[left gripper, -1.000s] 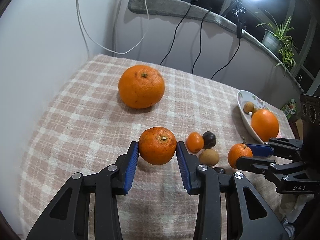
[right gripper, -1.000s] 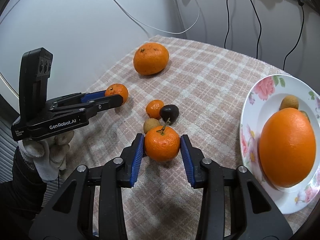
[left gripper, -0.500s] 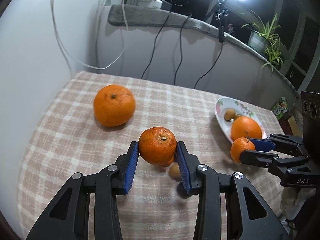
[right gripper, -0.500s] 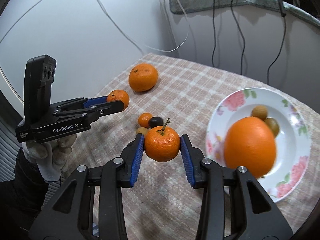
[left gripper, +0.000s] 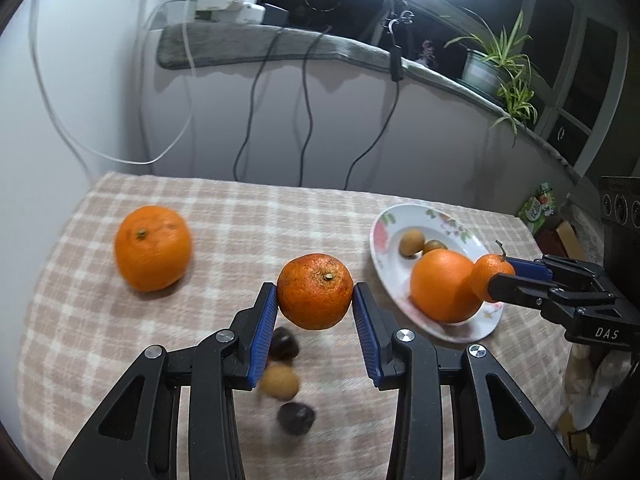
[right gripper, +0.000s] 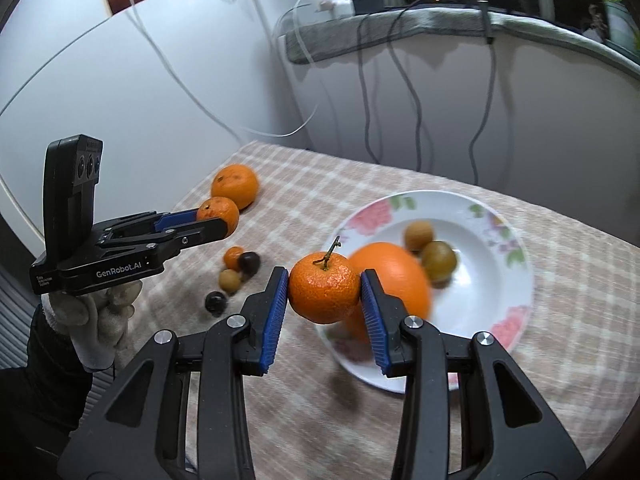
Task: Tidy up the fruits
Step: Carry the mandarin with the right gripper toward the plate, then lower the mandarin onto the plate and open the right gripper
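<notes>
- Left wrist view: left gripper (left gripper: 315,307) pinches speckled mandarin (left gripper: 315,291) above checked cloth (left gripper: 224,236)
- Right gripper (right gripper: 324,294) clamps stemmed mandarin (right gripper: 323,293) near floral plate (right gripper: 516,280)

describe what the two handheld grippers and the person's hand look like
Both grippers, left gripper and right gripper, are black plastic two-finger tools with silver pivot screws and ribbed blue pads lining the fingers. Seen from the right wrist, the left one carries white "GenRobot.AI" lettering and a black upright block with small round lenses. The other shows "DAS" lettering. The hand wears a whitish knit glove over a black sleeve.
</notes>
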Motion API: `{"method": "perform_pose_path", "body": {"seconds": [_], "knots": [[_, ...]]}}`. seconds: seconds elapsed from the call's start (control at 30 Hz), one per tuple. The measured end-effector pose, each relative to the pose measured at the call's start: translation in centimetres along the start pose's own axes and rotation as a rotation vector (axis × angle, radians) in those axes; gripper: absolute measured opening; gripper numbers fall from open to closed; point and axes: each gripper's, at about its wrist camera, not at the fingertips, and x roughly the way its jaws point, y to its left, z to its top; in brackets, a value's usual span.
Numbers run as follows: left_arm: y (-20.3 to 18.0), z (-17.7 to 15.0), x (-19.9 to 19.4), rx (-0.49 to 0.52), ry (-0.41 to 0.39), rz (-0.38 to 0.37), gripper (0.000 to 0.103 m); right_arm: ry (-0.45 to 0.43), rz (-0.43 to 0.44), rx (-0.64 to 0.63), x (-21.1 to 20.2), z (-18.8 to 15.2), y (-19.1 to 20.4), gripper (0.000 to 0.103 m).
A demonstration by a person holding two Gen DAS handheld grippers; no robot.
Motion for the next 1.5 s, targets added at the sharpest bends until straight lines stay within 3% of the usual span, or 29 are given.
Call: {"method": "perform_pose_path", "body": {"seconds": [0.53, 0.97, 1.5], "knots": [[-3.6, 2.2, 3.5, 0.051, 0.036, -0.053, 0.037, -0.009, -0.087, 0.062, -1.8, -0.7, -5.2, 0.039], [-4.3, 3.0, 6.5, 0.060, 0.082, -0.057, 0.037, 0.009, -0.130, 0.101, -1.3, -1.5, -8.3, 0.039], [-4.6, 3.4, 7.6, 0.060, 0.096, -0.054, 0.037, 0.023, -0.140, 0.107, -0.9, -1.9, -9.3, 0.039]]}}
